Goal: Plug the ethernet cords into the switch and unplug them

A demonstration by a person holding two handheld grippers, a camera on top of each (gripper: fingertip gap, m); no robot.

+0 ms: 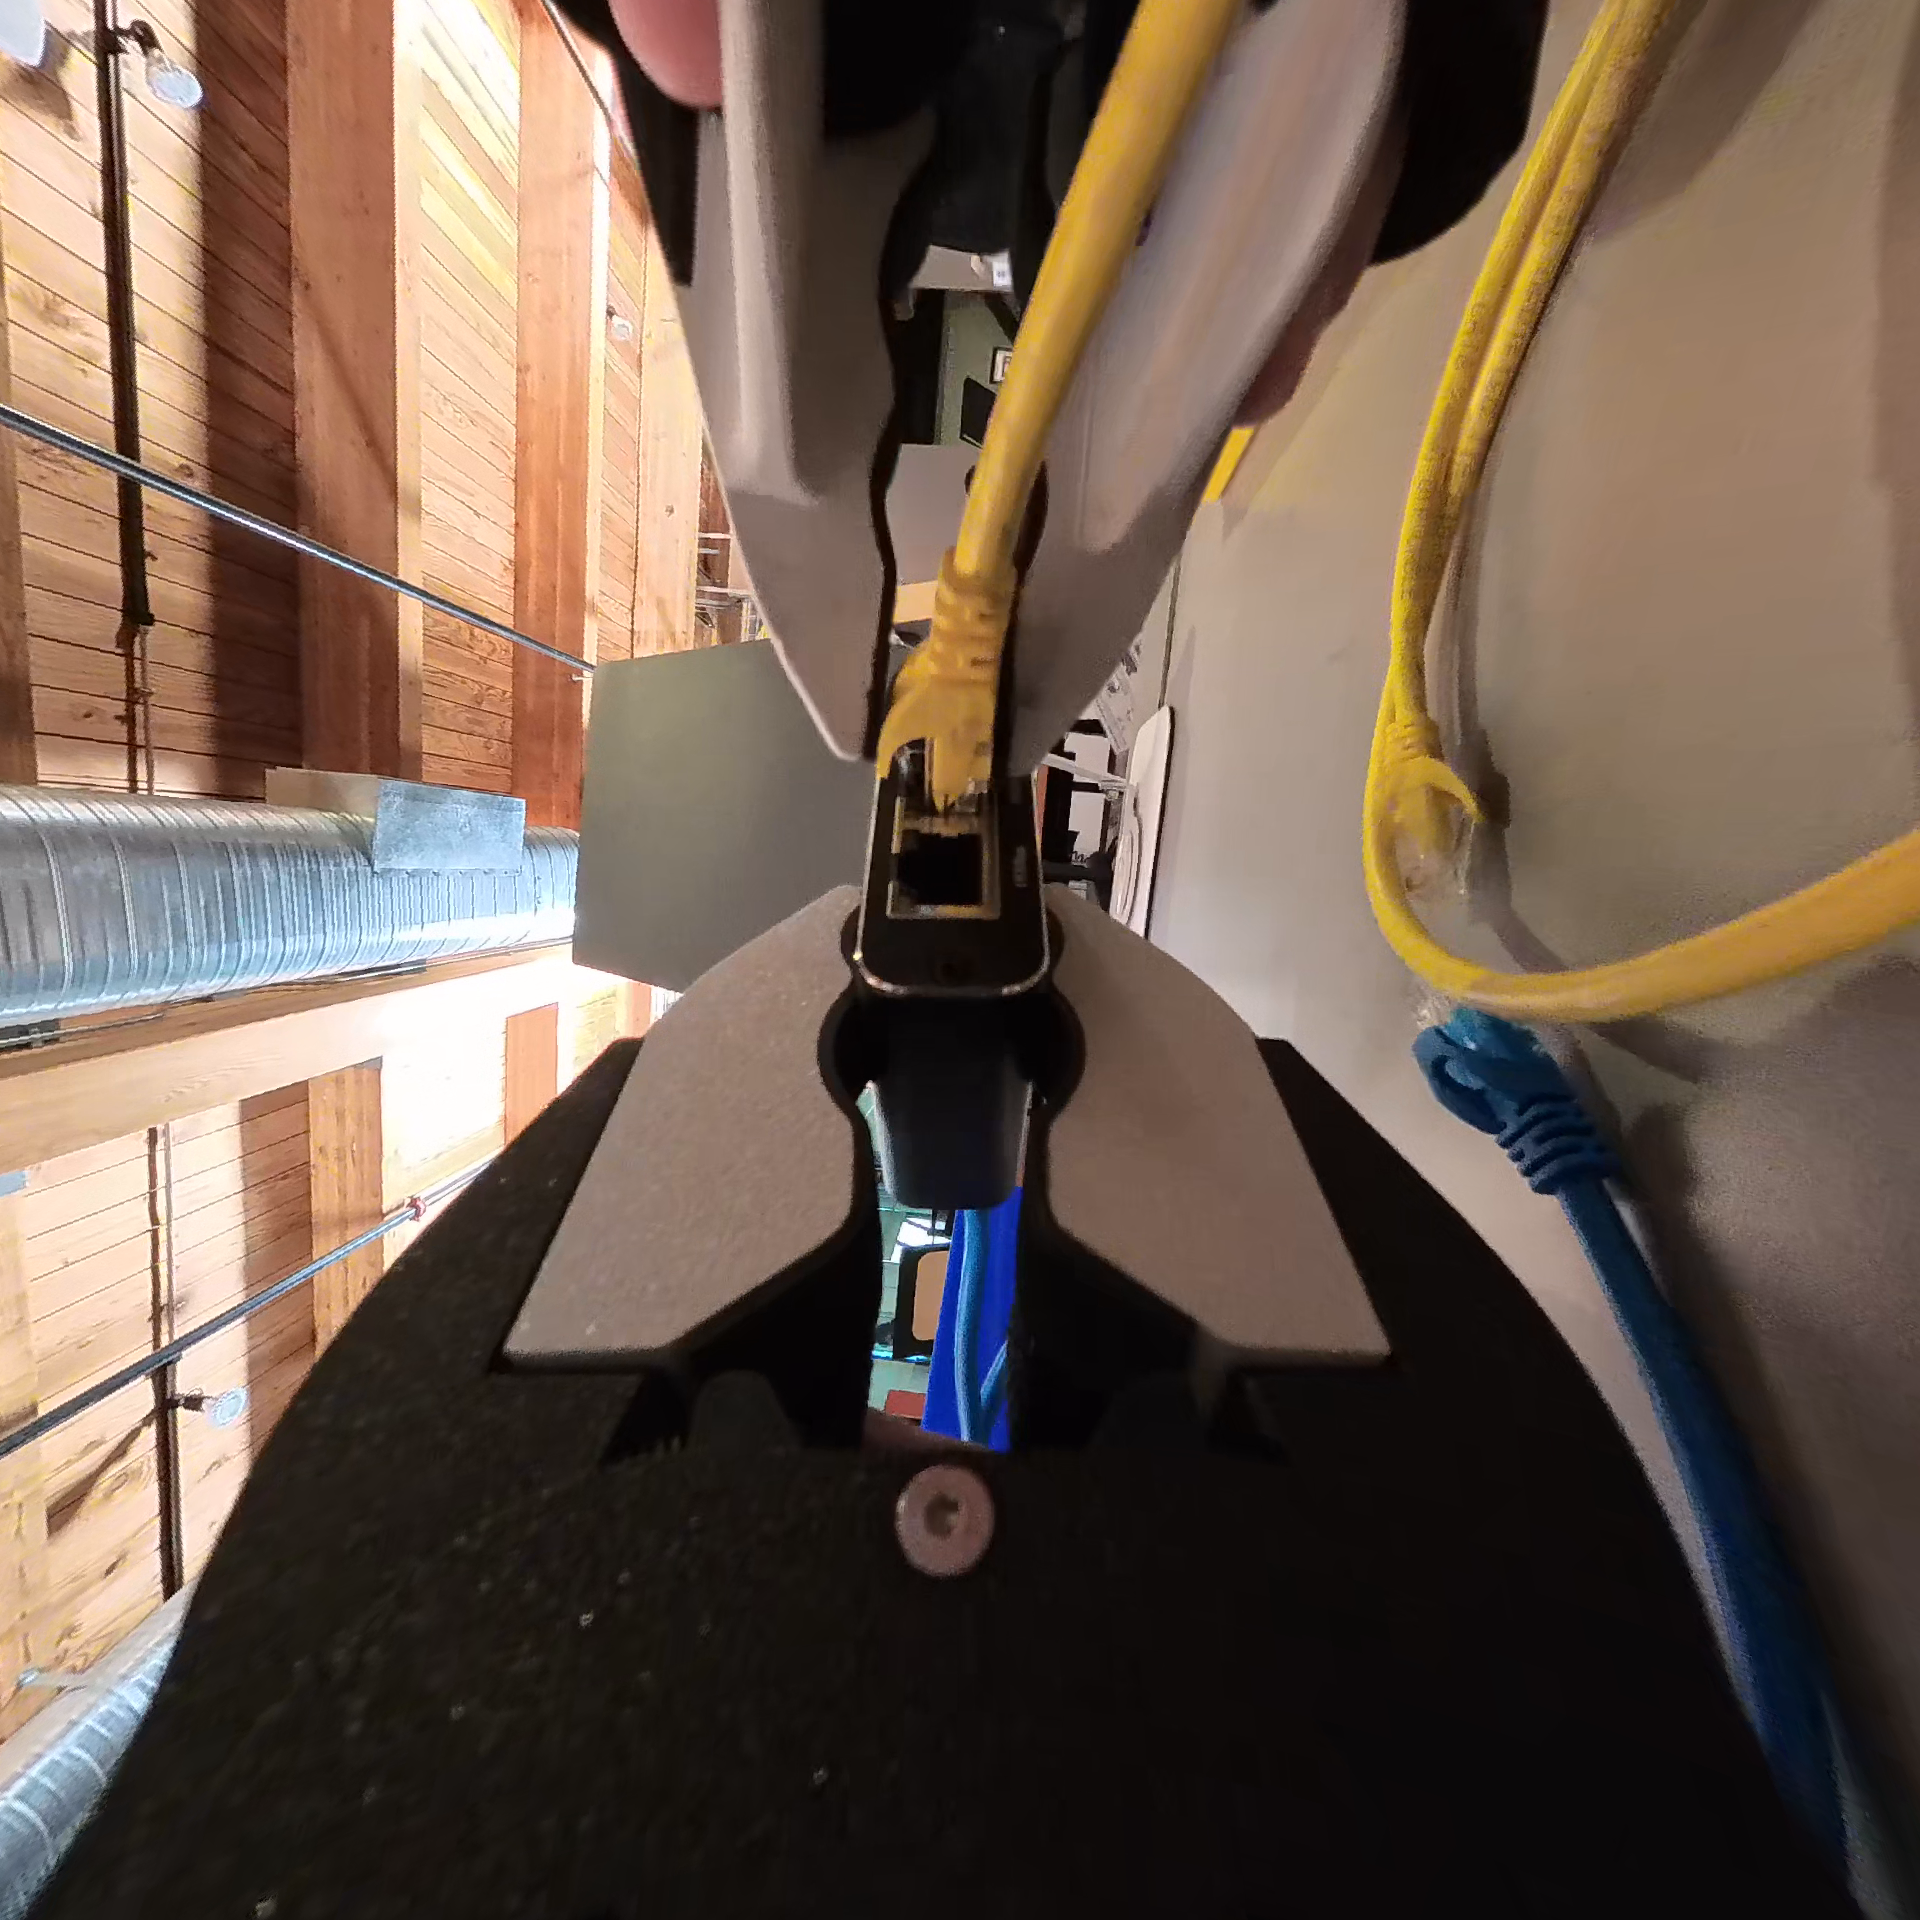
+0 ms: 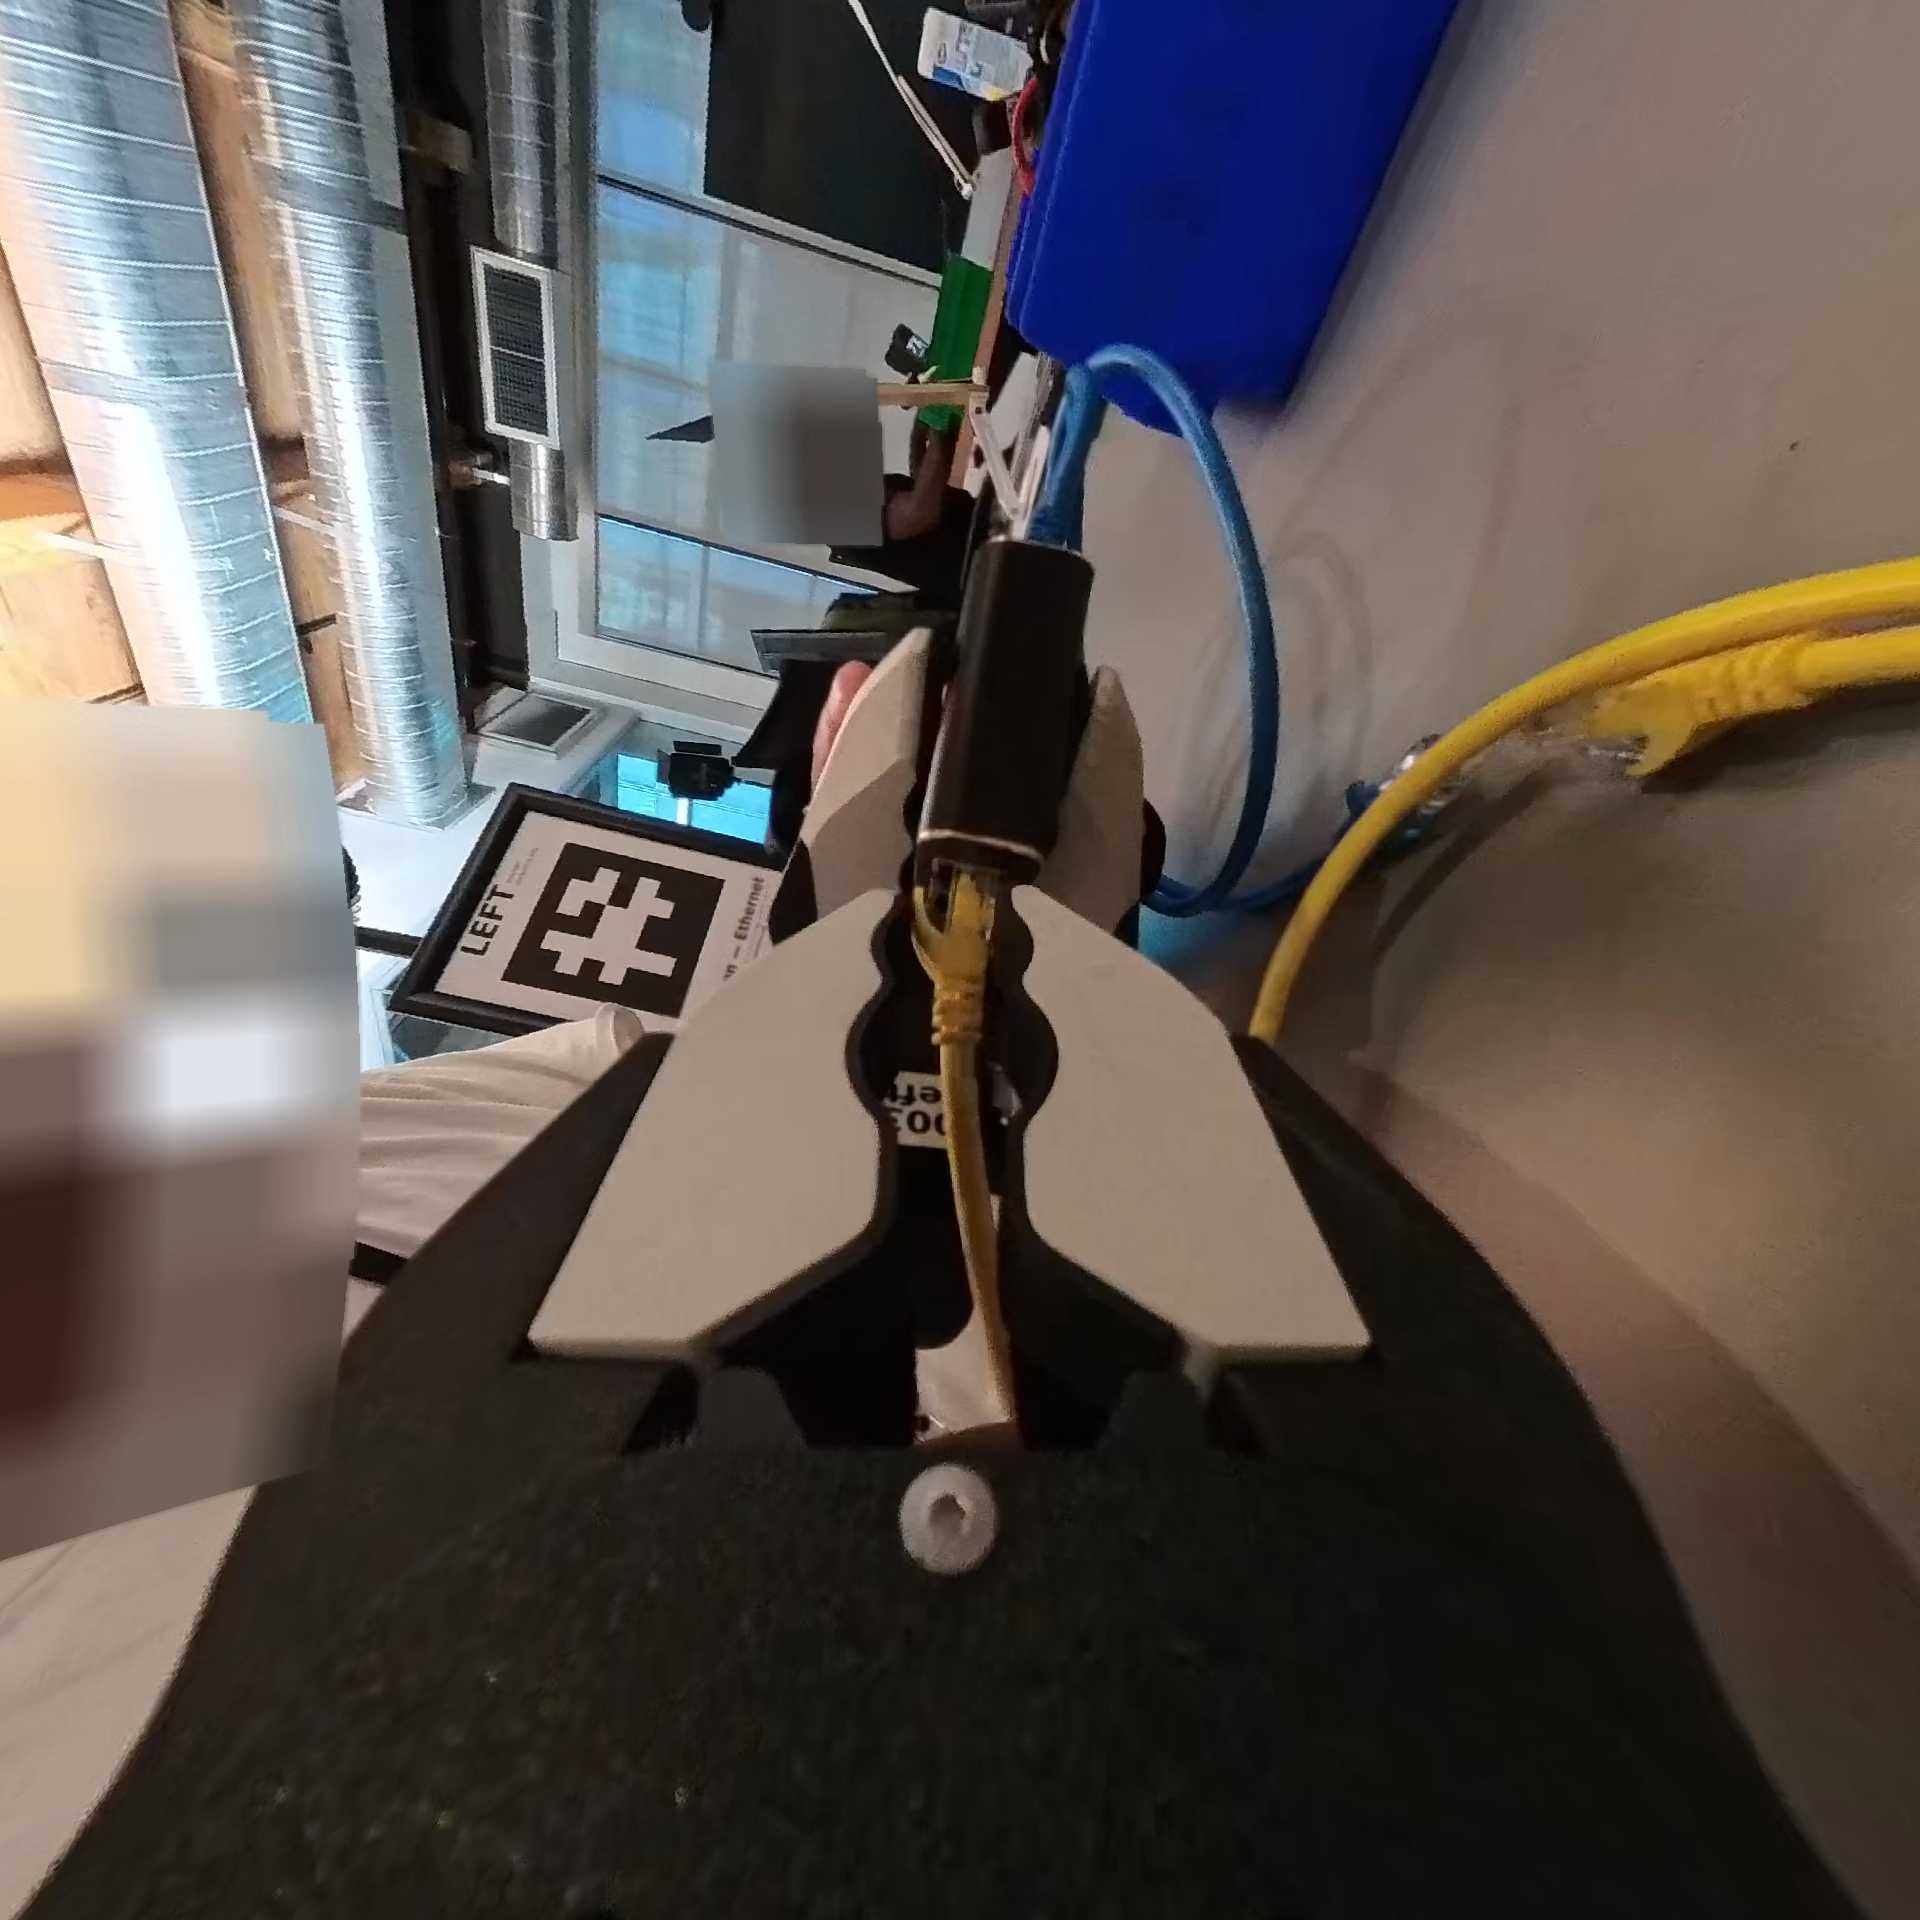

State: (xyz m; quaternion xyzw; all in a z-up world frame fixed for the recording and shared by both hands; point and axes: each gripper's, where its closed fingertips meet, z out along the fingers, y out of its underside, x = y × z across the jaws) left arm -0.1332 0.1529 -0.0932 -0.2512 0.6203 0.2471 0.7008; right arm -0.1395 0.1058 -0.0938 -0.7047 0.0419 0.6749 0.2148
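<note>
My left gripper [image 1: 951, 997] is shut on a small black switch [image 1: 951, 940], holding it by its body in the air beside the grey table. The switch's open port [image 1: 940, 873] faces the right gripper [image 1: 940, 748]. My right gripper [image 2: 961, 914] is shut on the boot of a yellow ethernet plug [image 2: 961, 935]. The plug's tip sits at the mouth of the port on the switch [image 2: 1003, 717], and I cannot tell how deep. A blue cord [image 2: 1070, 457] leaves the switch's far end. The left gripper [image 2: 1003, 675] shows beyond it.
A second yellow plug [image 1: 1423, 779] and a blue plug [image 1: 1496, 1091] lie loose on the grey table [image 1: 1714, 520]. A blue bin [image 2: 1226, 177] stands at the table's far end. A framed marker sign [image 2: 592, 914] and a white sleeve [image 2: 478, 1122] are to the left. About 4 centimeters separates my left fingertips from my right.
</note>
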